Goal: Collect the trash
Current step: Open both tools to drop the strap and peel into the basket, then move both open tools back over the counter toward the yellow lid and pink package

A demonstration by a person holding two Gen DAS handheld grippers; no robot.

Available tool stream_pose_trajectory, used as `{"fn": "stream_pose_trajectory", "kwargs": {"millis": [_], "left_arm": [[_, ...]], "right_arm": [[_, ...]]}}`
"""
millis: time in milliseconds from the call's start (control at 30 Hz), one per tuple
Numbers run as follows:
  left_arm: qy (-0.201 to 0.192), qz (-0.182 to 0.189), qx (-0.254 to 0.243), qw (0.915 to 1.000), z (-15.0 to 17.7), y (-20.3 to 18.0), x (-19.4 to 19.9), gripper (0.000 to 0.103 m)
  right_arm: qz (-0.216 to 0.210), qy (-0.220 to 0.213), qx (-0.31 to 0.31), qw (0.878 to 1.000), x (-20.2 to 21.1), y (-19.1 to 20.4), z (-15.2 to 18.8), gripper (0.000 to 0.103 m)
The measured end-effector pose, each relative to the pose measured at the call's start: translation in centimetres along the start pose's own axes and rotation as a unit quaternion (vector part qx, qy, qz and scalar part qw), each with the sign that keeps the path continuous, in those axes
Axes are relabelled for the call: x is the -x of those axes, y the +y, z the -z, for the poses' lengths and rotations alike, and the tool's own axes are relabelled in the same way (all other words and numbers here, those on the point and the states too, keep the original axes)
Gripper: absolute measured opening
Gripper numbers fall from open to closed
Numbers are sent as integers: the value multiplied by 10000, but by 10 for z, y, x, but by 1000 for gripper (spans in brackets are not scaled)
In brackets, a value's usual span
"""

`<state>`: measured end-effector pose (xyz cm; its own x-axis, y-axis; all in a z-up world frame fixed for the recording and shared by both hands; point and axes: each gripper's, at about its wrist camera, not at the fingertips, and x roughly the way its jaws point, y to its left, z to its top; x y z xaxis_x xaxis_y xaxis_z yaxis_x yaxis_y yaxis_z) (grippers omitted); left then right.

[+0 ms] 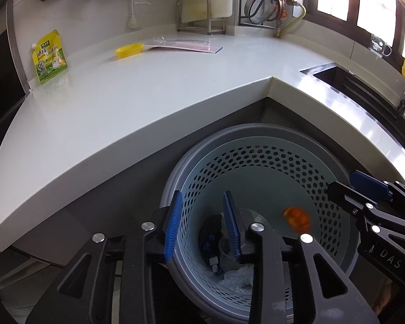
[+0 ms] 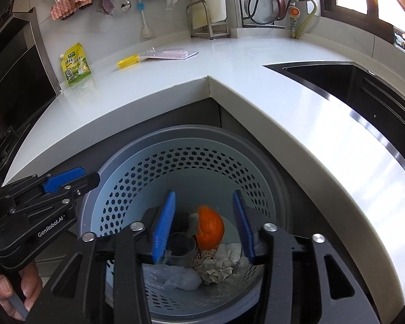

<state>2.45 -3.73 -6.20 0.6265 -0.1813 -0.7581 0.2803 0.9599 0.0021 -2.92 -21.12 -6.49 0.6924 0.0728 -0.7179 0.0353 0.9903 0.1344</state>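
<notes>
Both grippers, left and right, hang released over the bin. I see orange peel falling in. Remaining pouch on counter: light, soft, slippery; I'd pinch its top edge.

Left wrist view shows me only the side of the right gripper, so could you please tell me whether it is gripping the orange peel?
Observer: No. In the right wrist view the right gripper is open; the orange peel shows blurred between its fingers, touching neither pad.
Operator: Thank you. What lies below it in the bin?
Observer: Crumpled paper on the bottom of the bin, hidden from you behind the left gripper.
Operator: Is anything of the person visible?
Observer: Yes, a hand wrapped around the left gripper's handle.
</notes>
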Motion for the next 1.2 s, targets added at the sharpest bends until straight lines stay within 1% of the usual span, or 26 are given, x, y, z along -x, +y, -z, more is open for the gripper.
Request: {"fn": "stream_pose_trajectory", "kwargs": {"millis": [33,67,233,267,333,367,467,533,667,800,833,967,1100,1200], "left_arm": [[-29,-16,26,10000,0,1,1,49],[-70,-35,37,10000,0,2,3,51],[-84,-49,1,10000,0,1,4,52],[-84,-47,2,10000,0,1,5,54],[-127,-84,14,9999,-1,0,6,61],[-153,-109,9,9998,-1,1,8,62],[-178,-138,-1,9997,-2,2,9,65],[-201,-137,23,9997,-2,3,10,72],[-315,-182,21,9993,-7,5,18,77],[-612,-221,148,9978,-17,14,37,93],[-696,-240,183,9971,-20,16,41,95],[-896,-359,209,9951,-33,21,51,96],[-1064,-467,291,9928,-48,30,54,96],[-1064,-501,359,9924,-64,40,50,96]], "right_arm": [[3,-26,-3,10000,1,-1,-1,56],[4,-34,-11,10000,2,-1,-2,56],[-54,-6,-161,9999,1,-7,-2,56],[-65,-8,-189,9998,1,-8,-1,56],[-83,-19,-230,9997,3,-10,-1,56],[-97,-36,-251,9996,4,-11,-1,57],[-195,-120,-321,9992,8,-12,-1,62],[-240,-178,-351,9989,10,-13,-2,66],[-365,-264,-352,9984,14,-12,-3,67],[-467,-439,-301,9975,20,-9,-9,68],[-485,-499,-262,9972,23,-7,-12,68],[-537,-716,-188,9958,30,-4,-28,75],[-621,-862,-145,9942,32,-4,-52,76],[-577,-1053,0,9928,32,0,-75,80]]}}
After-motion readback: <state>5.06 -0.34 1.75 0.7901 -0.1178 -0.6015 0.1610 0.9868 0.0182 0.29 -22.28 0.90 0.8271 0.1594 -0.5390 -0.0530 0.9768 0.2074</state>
